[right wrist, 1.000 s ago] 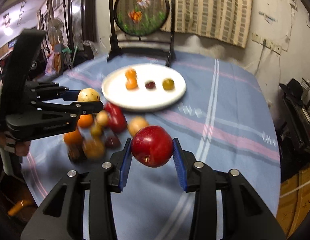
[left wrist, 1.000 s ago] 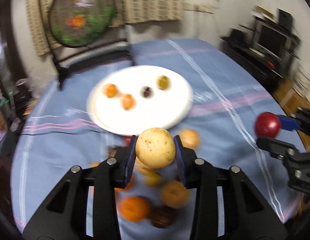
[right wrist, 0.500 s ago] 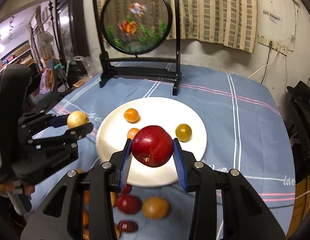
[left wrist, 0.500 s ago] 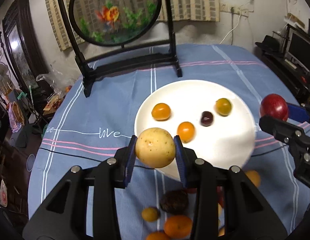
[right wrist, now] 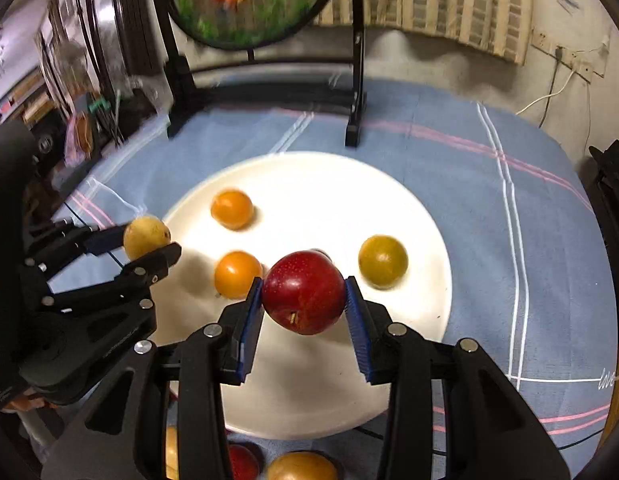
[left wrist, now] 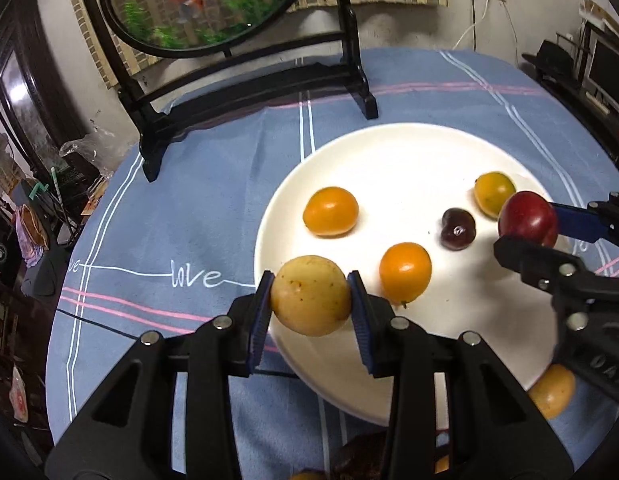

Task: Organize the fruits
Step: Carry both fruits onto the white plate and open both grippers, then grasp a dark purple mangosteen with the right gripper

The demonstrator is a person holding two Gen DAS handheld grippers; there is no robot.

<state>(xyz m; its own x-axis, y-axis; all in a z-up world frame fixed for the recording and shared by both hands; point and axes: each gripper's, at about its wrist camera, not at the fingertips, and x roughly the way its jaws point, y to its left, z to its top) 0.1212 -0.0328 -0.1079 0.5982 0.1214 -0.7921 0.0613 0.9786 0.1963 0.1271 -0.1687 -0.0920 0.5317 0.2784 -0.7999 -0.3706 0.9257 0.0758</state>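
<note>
Both grippers have swung from the loose fruit pile to over the white plate [left wrist: 389, 140], left gripper [left wrist: 311, 300] loosening slightly but clamping the yellow fruit [left wrist: 310, 295], right gripper [right wrist: 305, 300] pinching the red apple [right wrist: 304, 292], so 2 placements look imminent.

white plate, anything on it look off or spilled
Nothing stands out. The round white plate holds two orange fruits, a yellow-green one and a small dark one, all apart and intact, with no spill.
</note>
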